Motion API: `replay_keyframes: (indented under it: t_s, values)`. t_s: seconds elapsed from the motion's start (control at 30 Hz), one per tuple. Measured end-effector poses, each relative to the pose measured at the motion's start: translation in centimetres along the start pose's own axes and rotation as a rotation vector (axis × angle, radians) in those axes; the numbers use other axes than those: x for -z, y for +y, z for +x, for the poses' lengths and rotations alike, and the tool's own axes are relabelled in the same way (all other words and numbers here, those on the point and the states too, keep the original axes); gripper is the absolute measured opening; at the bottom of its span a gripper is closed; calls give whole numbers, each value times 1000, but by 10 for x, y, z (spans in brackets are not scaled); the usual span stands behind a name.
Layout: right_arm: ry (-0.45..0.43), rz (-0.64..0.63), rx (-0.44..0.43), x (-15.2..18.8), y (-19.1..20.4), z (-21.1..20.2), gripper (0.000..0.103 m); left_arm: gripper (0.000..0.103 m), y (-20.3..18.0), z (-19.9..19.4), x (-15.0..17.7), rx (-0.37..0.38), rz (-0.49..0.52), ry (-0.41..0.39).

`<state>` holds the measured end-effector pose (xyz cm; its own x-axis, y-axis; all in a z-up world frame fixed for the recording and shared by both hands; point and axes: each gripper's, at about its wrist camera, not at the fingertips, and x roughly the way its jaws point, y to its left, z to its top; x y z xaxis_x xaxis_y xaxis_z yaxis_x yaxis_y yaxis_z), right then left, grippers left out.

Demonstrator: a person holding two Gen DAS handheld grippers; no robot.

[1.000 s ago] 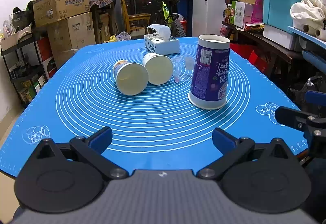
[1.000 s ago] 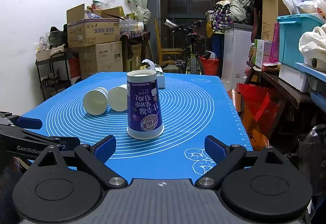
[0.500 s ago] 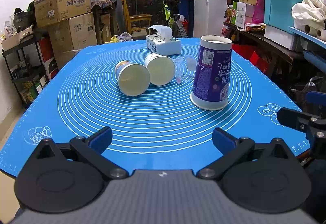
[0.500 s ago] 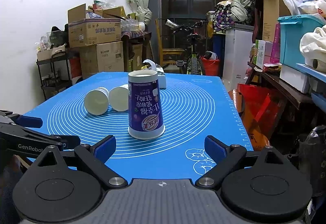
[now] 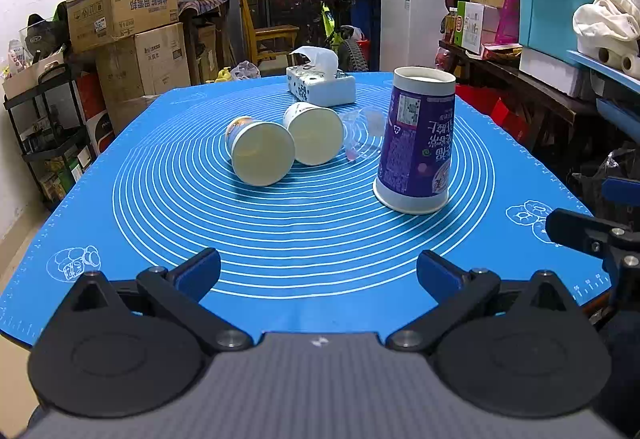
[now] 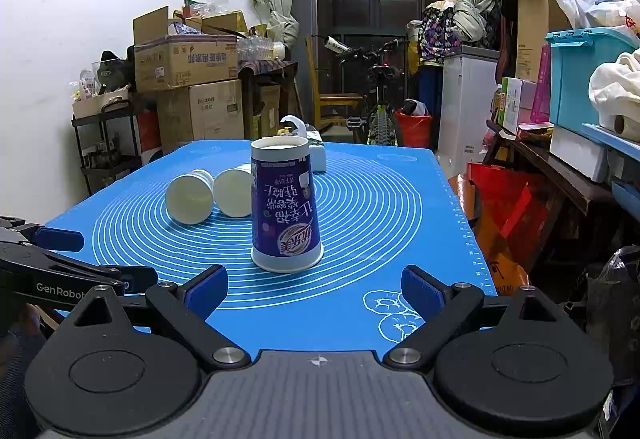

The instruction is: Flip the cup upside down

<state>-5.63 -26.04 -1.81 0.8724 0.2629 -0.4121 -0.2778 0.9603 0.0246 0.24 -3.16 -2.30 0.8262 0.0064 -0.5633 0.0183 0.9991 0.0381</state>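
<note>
Fingers of the left gripper point(image 5: 319, 269) stand wide apart over the near edge of the blue mat point(image 5: 304, 239) in the left wrist view, with nothing between them. Ahead and to the right, the purple cup point(image 5: 416, 149) stands upside down on the mat, wide rim down and white base up, well apart from the fingertips. Left of it, 2 paper cups lie on their sides, touching each other: the nearer paper cup point(image 5: 260, 151) and the farther paper cup point(image 5: 314, 133), open mouths facing the camera. A clear plastic cup point(image 5: 362, 135) lies between them and the purple cup, and a tissue box point(image 5: 320, 85) sits at the far end. The right gripper point(image 5: 592, 235) shows at the right edge. From the right wrist view, the right gripper point(image 6: 315, 289) is also spread open and empty, the purple cup point(image 6: 285, 209) standing inverted just ahead of it on the mat point(image 6: 360, 207). The 2 paper cups point(image 6: 190, 197) point(image 6: 234, 193) lie left of it, and the left gripper point(image 6: 60, 263) shows at the left edge.
</note>
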Motion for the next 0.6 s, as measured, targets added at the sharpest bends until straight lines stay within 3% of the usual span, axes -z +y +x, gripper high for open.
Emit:
replay_keyframes:
  t_s: [0.6]
  values:
    - [0, 2, 0, 1, 0, 1, 94, 103, -1, 2, 2, -1, 3, 2]
